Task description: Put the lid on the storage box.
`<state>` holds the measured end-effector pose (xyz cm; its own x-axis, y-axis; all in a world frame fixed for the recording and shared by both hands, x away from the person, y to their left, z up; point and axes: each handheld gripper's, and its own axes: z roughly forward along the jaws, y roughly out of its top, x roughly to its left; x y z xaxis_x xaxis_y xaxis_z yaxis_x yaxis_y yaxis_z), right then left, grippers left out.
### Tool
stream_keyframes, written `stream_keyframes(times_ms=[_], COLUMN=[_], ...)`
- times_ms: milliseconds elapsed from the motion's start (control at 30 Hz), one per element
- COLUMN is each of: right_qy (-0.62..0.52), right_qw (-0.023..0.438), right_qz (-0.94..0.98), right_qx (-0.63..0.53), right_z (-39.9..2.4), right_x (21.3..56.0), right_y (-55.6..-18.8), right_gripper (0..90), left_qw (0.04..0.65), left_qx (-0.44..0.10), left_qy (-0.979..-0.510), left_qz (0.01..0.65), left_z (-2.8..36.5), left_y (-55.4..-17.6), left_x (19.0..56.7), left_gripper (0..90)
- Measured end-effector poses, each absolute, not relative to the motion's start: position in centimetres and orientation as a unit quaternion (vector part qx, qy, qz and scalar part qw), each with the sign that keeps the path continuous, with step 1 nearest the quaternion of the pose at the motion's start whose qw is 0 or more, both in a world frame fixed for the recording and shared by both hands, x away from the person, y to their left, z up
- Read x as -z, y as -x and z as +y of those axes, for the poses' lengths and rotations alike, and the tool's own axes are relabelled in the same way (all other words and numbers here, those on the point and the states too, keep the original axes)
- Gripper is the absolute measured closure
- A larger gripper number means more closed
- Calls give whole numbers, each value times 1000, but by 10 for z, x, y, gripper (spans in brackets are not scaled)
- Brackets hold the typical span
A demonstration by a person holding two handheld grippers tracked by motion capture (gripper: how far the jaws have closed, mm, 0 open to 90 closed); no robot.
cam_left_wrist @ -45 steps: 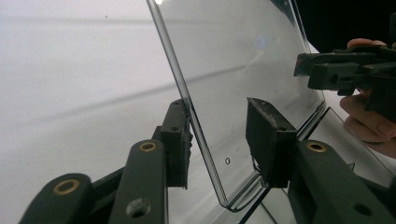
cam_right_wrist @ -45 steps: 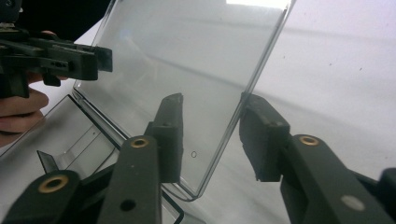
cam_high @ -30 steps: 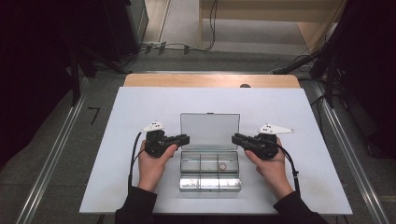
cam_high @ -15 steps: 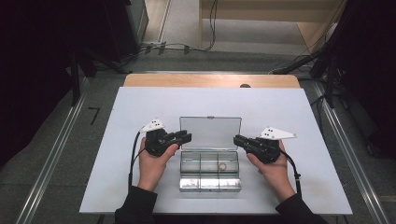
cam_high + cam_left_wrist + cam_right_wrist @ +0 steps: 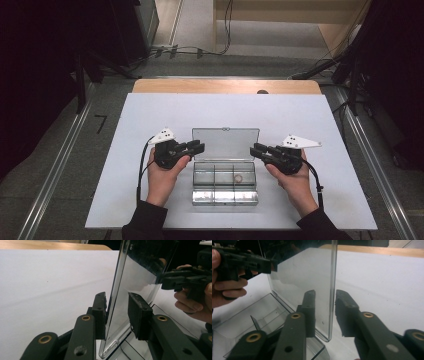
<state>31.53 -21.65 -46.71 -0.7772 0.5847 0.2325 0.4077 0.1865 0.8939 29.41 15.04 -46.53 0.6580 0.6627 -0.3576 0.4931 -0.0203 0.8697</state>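
Nearest us, on the white table top (image 5: 150, 200), sits the clear plastic compartment box (image 5: 225, 182), its dividers making several cells, with a small ring-like item (image 5: 238, 177) in one of the right-hand cells. Its transparent hinged lid (image 5: 226, 143) stands upright along the far edge of the box.

We have the left gripper (image 5: 196, 147) at the lid's left edge and the right gripper (image 5: 256, 151) at its right edge. In the left gripper view the pane (image 5: 130, 290) runs between our two black jaws: the left-hand pad looks close against it, while a clear gap shows on the other side, so the jaws are spread rather than pinching, and they have just been parting. In the right gripper view the lid's edge (image 5: 333, 290) likewise stands in the gap with daylight on both sides; those jaws have also just been opening, and nothing is clamped.

The risk, as we judge it, lies in the lid being unsupported. With neither claw gripping, it could swing down shut over the box or fall back onto the table, and a nudge from a withdrawing jaw could tip it or slide the light box across the smooth surface.

Farther off we see the table's wooden far edge (image 5: 225, 86) and cables (image 5: 190, 50) on the floor beyond.
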Motion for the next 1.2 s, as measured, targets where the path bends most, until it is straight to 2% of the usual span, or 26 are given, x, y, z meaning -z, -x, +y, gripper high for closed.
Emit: stream_keyframes(times_ms=[167, 400, 567, 800, 1000, 1200], right_qy=[-320, -311, -303, -292, -292, -290], right_qw=[87, 93, 92, 92, 93, 95], right_qz=[768, 770, 772, 773, 772, 773], right_qx=[-548, -549, -551, -555, -557, -557], right_z=[-217, -214, -211, -209, -210, -211], right_x=[455, 448, 445, 443, 444, 445], right_y=[-314, -310, -306, -300, -297, -294], right_gripper=[549, 539, 554, 650, 667, 663], left_qw=[574, 575, 576, 574, 573, 569], left_qx=[-70, -69, -66, -68, -71, -79], left_qy=[-711, -714, -715, -718, -716, -719], left_qz=[402, 394, 390, 387, 393, 391], left_z=[152, 153, 154, 155, 158, 163], left_y=[-291, -284, -281, -276, -273, -267], left_x=[465, 464, 465, 465, 466, 467], left_gripper=[666, 652, 644, 637, 638, 545])
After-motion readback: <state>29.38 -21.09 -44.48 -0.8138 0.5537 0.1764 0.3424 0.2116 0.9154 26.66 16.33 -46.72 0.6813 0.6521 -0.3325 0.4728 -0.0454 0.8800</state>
